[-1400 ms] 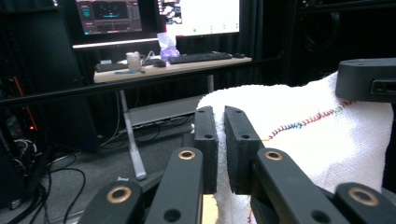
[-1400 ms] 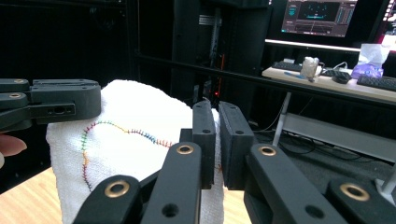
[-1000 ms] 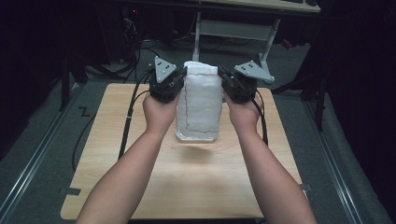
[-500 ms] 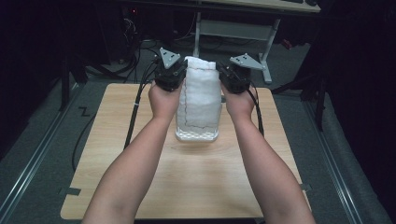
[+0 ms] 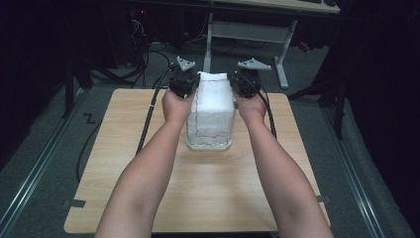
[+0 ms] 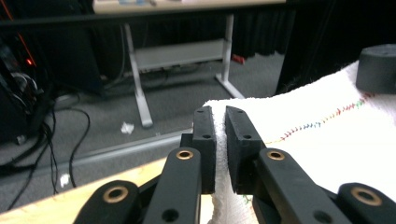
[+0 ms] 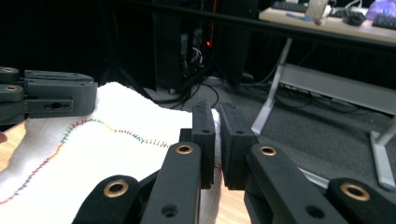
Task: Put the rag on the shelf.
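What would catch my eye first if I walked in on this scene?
Probably the white towel, held up off the wooden table at the far middle, its lower end resting on the tabletop. The left gripper and the right gripper each pinch a top corner between black fingers. A line of rainbow-coloured stitching runs across the cloth.

I work in what looks like a lab or test room: a pale wooden tabletop (image 5: 208, 188) stands on grey carpet (image 5: 44, 139), black cables (image 6: 70, 140) trail across the floor, black curtains close off the sides, and a metal-legged desk (image 7: 327, 28) carries keyboards.
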